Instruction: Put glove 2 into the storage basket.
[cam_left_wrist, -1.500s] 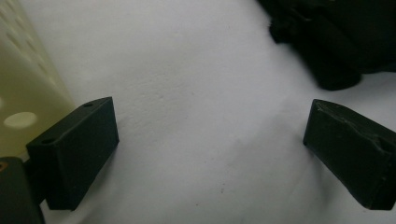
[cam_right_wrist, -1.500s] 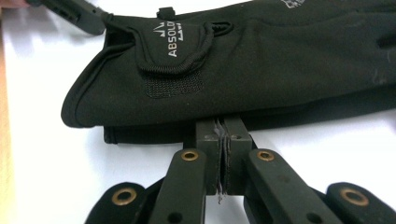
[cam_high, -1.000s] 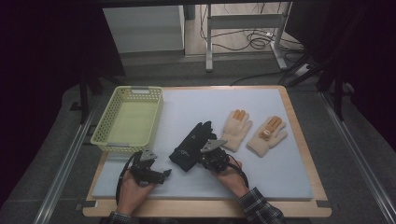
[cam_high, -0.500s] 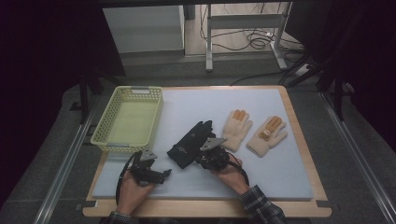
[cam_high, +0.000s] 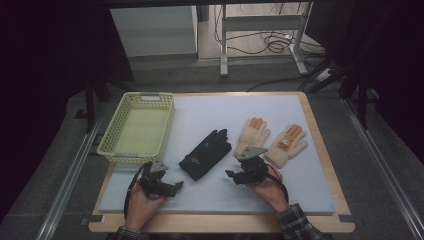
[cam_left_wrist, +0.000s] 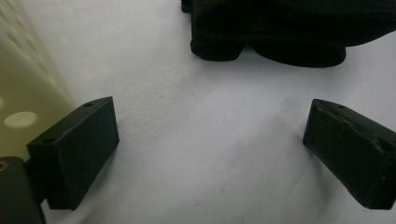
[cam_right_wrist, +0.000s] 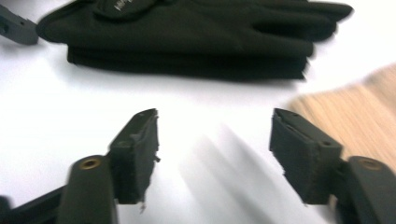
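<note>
**High view: black gloves let go on the mat, basket not yet filled**

High view shows the black gloves (cam_high: 206, 154) lying stacked as a pair on the white mat (cam_high: 300, 190), just ahead and to the left of the right gripper (cam_high: 231, 175), well clear of its fingertips. Its jaws have just been opening and now stand apart with nothing between them; the right gripper view shows bare mat between the pads (cam_right_wrist: 135, 149). The left gripper (cam_high: 176, 186) is likewise released, jaws wide over bare mat, the gloves (cam_left_wrist: 280, 32) just beyond its fingertips and the yellow basket (cam_high: 111, 150) close at its left. Two cream gloves (cam_high: 270, 140) lie behind the right gripper.

The basket holds nothing. Judging by this, pairing the black gloves looks done; moving them into the basket, and handling the cream pair, appears left.
</note>
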